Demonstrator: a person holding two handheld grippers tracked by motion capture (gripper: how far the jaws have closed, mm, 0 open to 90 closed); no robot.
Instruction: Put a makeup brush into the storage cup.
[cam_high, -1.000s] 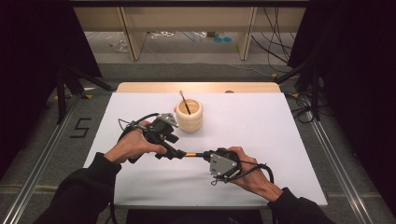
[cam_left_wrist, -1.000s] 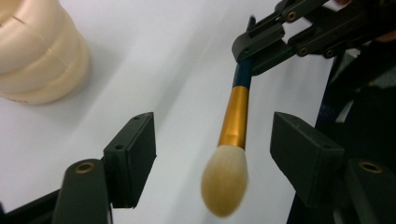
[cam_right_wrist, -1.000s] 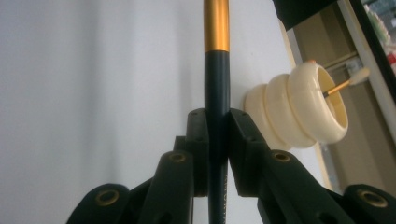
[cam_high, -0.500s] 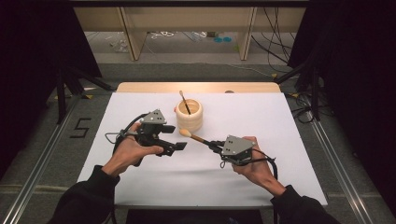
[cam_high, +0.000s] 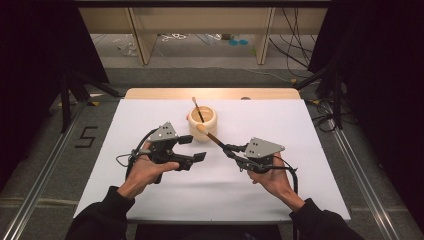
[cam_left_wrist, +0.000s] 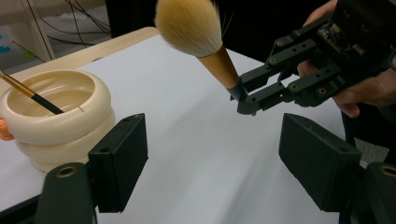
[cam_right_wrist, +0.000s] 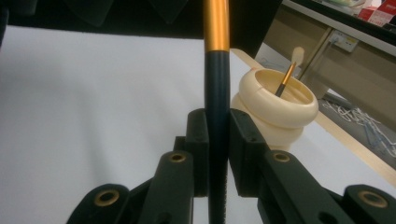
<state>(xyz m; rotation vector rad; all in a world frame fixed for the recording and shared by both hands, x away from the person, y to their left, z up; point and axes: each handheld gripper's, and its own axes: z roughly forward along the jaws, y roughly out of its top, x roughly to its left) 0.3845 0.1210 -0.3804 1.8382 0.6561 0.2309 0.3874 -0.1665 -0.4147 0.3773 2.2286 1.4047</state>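
Two grippers: held above white table (cam_high: 300, 165)
Right gripper (cam_high: 229, 148): jaws pinching makeup brush (cam_left_wrist: 198, 35) handle, bristles raised beside cream holder (cam_high: 202, 120)
Left gripper (cam_high: 192, 148): jaws spread, empty
Holder: second brush (cam_high: 197, 109) inside

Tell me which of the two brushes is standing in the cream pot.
The thin brush leans inside the pot, touched by neither gripper. The big fluffy brush is clamped by its handle in the right gripper, off the table.

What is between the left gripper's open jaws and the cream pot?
Nothing: in the left gripper view, bare white table separates the left gripper from the cream pot. The big brush hangs higher, to the side.
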